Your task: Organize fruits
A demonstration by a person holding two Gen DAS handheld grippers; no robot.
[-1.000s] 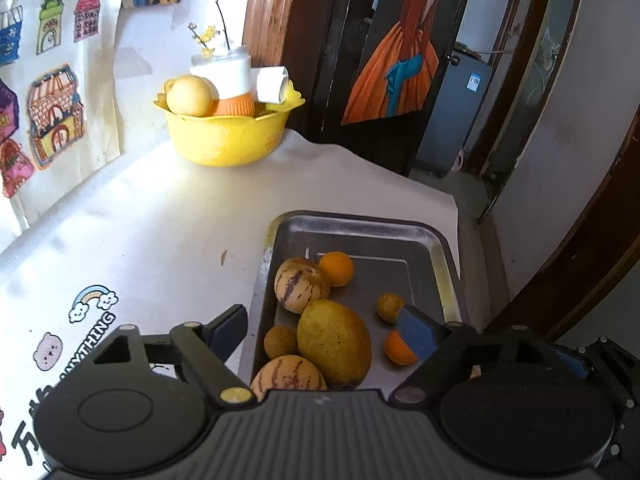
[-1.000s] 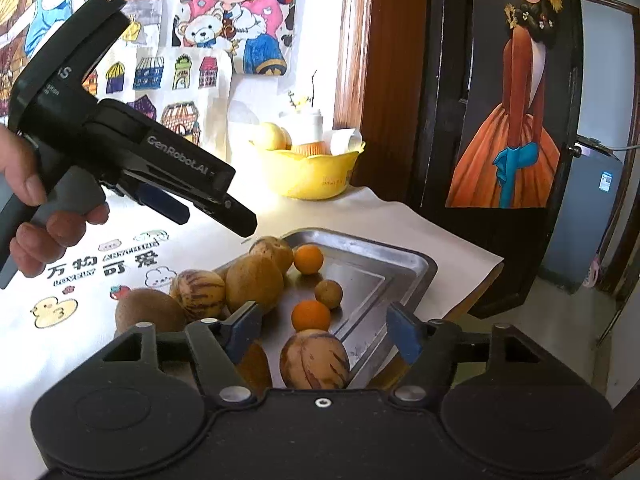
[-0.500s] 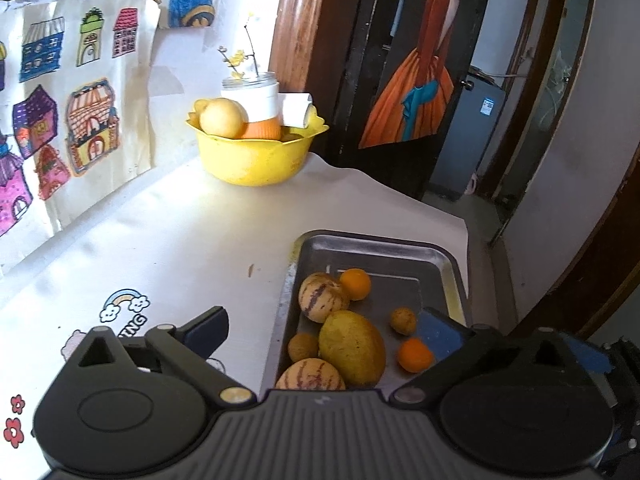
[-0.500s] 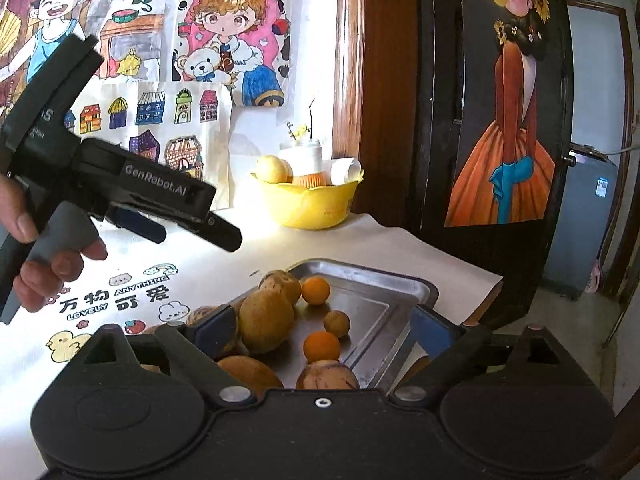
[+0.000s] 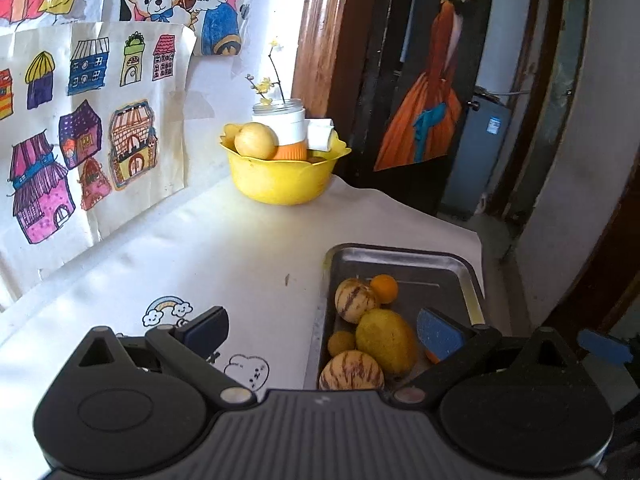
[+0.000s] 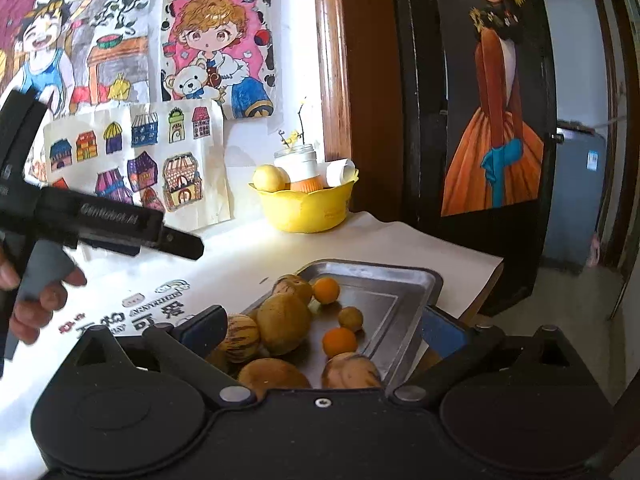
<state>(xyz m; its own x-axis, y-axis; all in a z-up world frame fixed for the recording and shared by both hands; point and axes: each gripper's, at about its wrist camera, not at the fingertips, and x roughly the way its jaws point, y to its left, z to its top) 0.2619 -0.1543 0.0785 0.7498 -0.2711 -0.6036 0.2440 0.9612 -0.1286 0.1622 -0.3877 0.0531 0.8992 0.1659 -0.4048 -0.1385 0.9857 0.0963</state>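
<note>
The fruits [image 6: 284, 322] lie together in the metal tray [image 6: 400, 280] on the surface. The left tongs [image 5: 320, 332] stand wide open and empty; the right tongs [image 6: 320, 326] are opening, gripping nothing

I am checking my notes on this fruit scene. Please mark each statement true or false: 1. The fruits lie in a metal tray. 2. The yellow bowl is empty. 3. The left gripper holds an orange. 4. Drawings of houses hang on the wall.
1. True: the fruits lie in the metal tray.
2. False: the yellow bowl holds a pale fruit and a jar.
3. False: the left gripper is open and holds nothing.
4. True: the house drawings hang there.
</note>
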